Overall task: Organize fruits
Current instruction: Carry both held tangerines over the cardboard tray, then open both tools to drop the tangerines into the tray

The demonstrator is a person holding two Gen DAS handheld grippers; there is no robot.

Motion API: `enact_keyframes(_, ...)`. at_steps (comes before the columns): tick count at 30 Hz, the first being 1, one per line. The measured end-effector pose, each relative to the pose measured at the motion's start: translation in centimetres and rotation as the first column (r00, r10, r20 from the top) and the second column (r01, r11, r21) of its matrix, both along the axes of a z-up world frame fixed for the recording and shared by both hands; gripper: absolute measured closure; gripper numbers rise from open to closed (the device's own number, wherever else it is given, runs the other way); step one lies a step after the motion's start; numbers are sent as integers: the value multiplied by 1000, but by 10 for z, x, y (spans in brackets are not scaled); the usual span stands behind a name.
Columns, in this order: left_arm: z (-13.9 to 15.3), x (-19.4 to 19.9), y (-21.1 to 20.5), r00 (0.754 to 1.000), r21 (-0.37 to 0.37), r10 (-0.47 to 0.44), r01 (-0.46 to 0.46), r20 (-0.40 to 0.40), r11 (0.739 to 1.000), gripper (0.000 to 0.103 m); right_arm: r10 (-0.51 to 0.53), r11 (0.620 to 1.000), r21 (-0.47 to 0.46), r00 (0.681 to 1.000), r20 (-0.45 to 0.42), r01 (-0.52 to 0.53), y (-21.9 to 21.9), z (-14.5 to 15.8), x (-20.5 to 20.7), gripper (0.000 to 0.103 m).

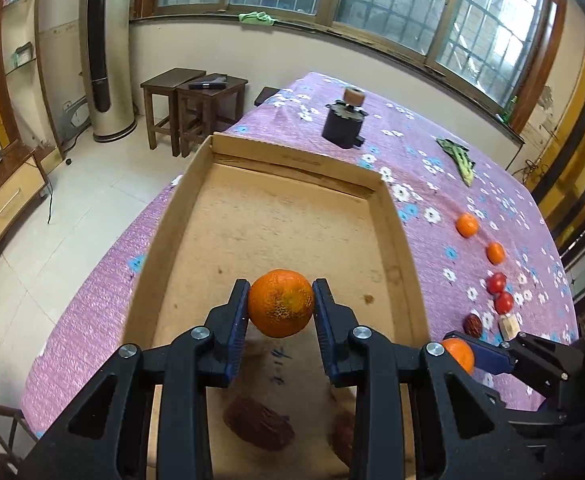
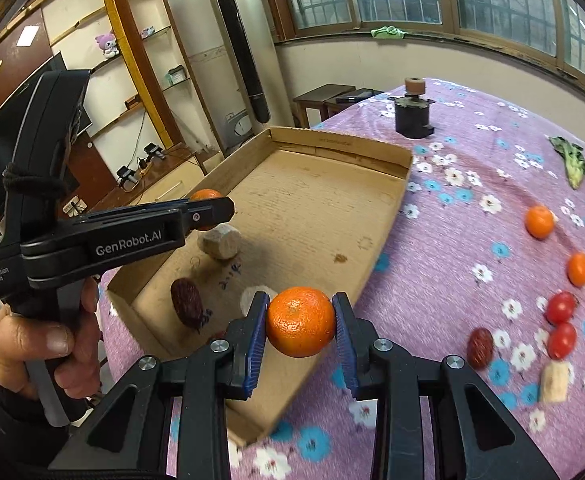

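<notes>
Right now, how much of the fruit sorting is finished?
Done: a date and a pale lump lie in the cardboard box. In hand: each claw grips an orange, left, right. Left on the cloth: two oranges, two tomatoes, one date.

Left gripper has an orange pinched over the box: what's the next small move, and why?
Probably lower the left gripper a little and release its orange onto the bare floor of the cardboard box. The fruit hangs inside the box walls, with open cardboard ahead of the red dates. The right gripper holds its orange near the box's edge and can follow.
</notes>
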State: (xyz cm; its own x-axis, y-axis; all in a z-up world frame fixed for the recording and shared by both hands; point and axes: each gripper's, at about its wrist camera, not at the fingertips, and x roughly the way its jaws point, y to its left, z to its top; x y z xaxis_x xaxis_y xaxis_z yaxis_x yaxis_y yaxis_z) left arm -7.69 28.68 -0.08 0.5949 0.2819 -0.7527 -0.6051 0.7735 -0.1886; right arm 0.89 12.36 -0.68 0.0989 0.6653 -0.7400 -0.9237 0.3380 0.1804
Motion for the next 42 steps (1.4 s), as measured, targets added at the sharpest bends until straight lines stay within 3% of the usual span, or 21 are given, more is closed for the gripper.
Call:
enact_keyframes(19,-34,21,25,987,-45,15,-22,-162,999,74,53,994,-92,998,-28,-55,61,-39,14,69)
enact_keyframes(22,-34,20,23,983,-24,16,-21,-186,999,68,51,994,-93,998,-21,-53,61,-38,14,68)
enact_keyframes(26,-33,18,20,982,-25,22,-27,-190,999,58,52,995,-89,999,1,-52,57,-35,10,58)
enact_keyframes(34,-24,7,7,985,-18,31,-35,-168,999,57,40,998,-47,999,6,-40,33,-19,5,58)
enact_keyframes(38,-19,2,-4,988,-4,37,-38,-150,999,46,28,1000,-12,1000,3,-28,13,-7,3,57)
enact_keyframes(42,-10,-2,-19,992,15,36,-34,-125,999,46,5,1000,17,1000,-5,-5,-13,3,2,56)
